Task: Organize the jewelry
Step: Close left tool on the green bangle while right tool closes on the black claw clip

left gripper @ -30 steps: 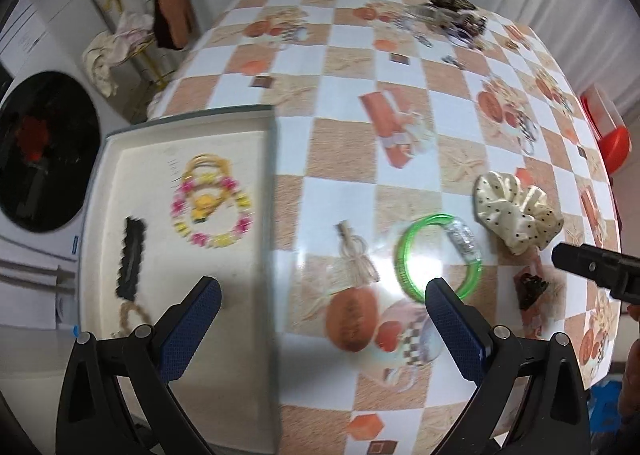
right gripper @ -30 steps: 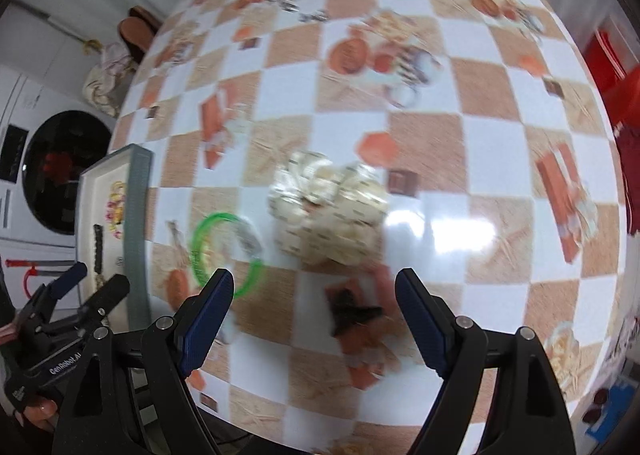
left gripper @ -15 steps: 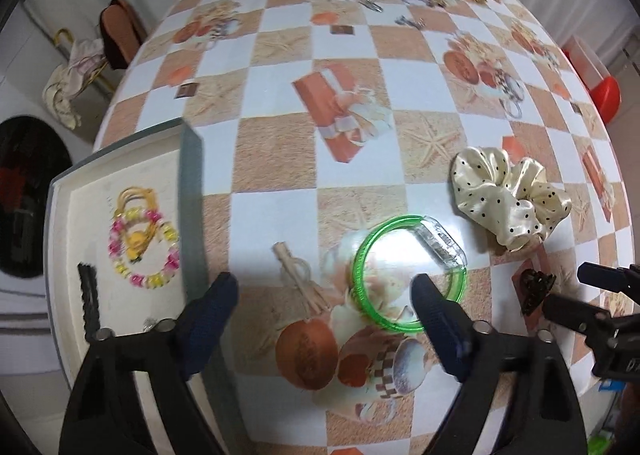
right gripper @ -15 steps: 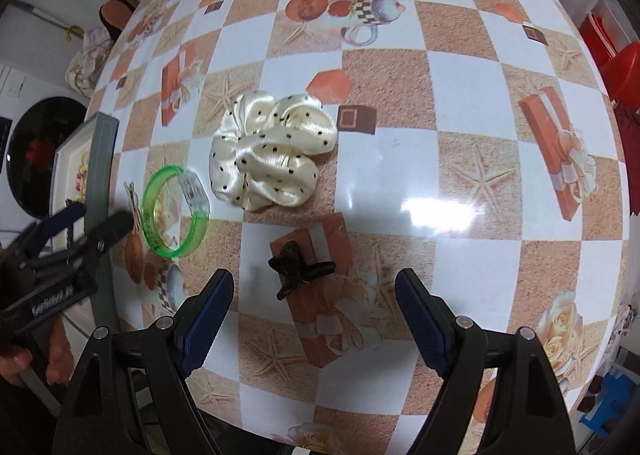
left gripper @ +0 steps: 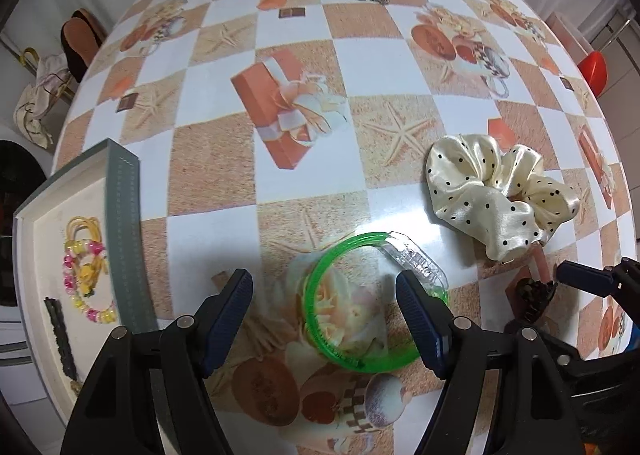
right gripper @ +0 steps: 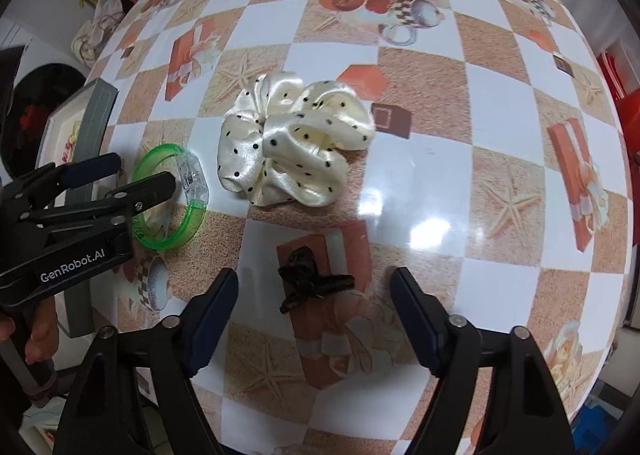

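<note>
Left gripper (left gripper: pixel 324 295) jaws spread around the green bangle (left gripper: pixel 360 303) beside the tray (left gripper: pixel 124 223) edge; right gripper (right gripper: pixel 314 307) jaws spread around the black clip (right gripper: pixel 308 285).

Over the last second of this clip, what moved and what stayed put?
Both claws closed in on their targets. The left claw swung away from the tray and now frames the green bracelet; the right claw dropped toward the black hair clip. Both are open, and neither has gripped anything. The bracelet, clip, polka-dot scrunchie and the tray's contents did not shift.
</note>
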